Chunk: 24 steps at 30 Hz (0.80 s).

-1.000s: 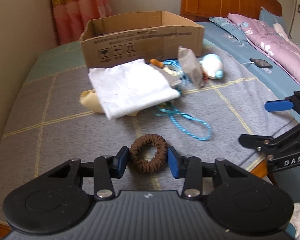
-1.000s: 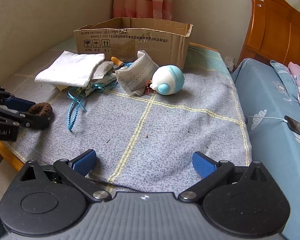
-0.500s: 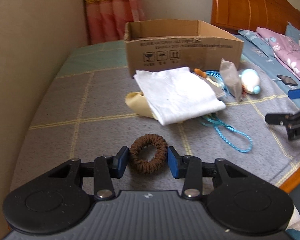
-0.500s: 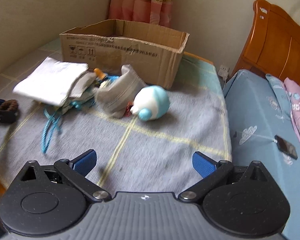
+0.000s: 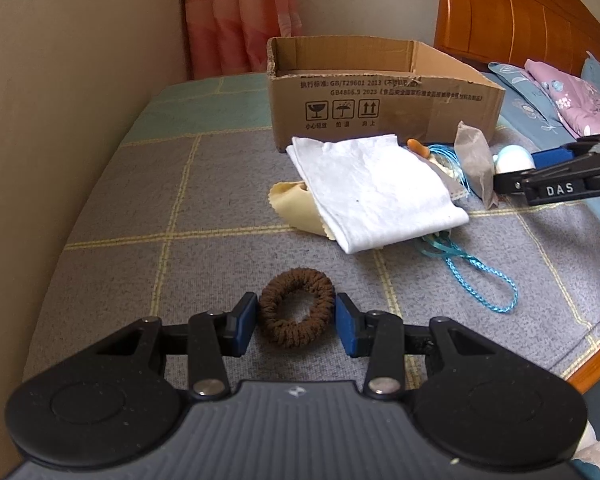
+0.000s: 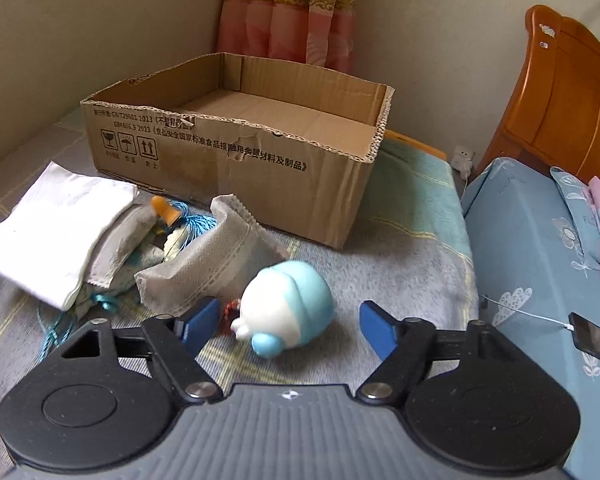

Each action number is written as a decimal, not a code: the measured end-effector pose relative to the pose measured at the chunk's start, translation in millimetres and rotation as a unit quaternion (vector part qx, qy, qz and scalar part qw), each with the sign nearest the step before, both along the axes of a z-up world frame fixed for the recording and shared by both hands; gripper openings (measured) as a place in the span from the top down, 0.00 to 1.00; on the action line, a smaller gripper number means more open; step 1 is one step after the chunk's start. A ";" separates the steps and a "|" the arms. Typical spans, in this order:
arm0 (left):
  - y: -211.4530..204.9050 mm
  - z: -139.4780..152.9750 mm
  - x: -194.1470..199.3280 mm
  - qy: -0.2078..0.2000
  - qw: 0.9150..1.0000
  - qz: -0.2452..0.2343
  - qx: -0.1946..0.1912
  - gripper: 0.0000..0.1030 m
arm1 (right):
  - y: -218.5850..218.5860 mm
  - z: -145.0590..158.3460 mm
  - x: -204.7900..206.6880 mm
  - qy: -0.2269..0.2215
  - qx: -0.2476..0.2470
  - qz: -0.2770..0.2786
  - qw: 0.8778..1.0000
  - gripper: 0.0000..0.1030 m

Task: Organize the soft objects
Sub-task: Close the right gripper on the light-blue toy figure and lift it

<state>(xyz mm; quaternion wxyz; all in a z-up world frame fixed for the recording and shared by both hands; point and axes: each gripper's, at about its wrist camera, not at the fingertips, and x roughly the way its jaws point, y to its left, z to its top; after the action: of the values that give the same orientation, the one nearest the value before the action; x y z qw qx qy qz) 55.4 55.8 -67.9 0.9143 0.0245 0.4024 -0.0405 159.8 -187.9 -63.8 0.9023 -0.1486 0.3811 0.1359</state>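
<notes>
— How is the brown knitted hair scrunchie held?
— It is clamped between the blue jaws of the left gripper, low in the frame's centre, over the grey checked bed cover.

— And the right gripper?
— Its jaws, just closing, are seen unclenched around the white-and-blue round plush toy, below the open cardboard box.

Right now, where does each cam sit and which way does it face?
Left wrist: on the left gripper, looking down along its fingers over the grey blanket to the cardboard box; the fingers clamp a brown hair tie; the right gripper enters from the right.
Right wrist: on the right gripper, angled down toward the box; its fingers have just been closing, with the blue-white toy between them, untouched.
Shared: box, white cloth, toy, blue cord.
</notes>
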 end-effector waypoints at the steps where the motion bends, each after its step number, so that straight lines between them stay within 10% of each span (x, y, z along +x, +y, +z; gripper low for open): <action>1: -0.1 -0.1 0.1 0.001 1.000 0.001 0.000 0.60 | -0.3 -0.7 1.9 0.000 0.001 0.001 1.000 0.26; 6: -1.1 -0.6 0.9 0.002 1.000 0.001 0.000 0.60 | -2.2 -1.1 3.2 0.005 0.013 0.011 1.000 0.40; 24: -0.6 26.9 -8.9 0.004 0.999 -0.046 0.020 0.60 | -5.8 30.7 -40.2 -0.001 0.011 0.027 1.000 0.42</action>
<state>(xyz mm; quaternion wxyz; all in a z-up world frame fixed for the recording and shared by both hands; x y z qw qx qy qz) 46.5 55.2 -41.0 0.9091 0.0612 0.4051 -0.0748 119.6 -193.8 -33.2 0.9005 -0.1487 0.3741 0.1642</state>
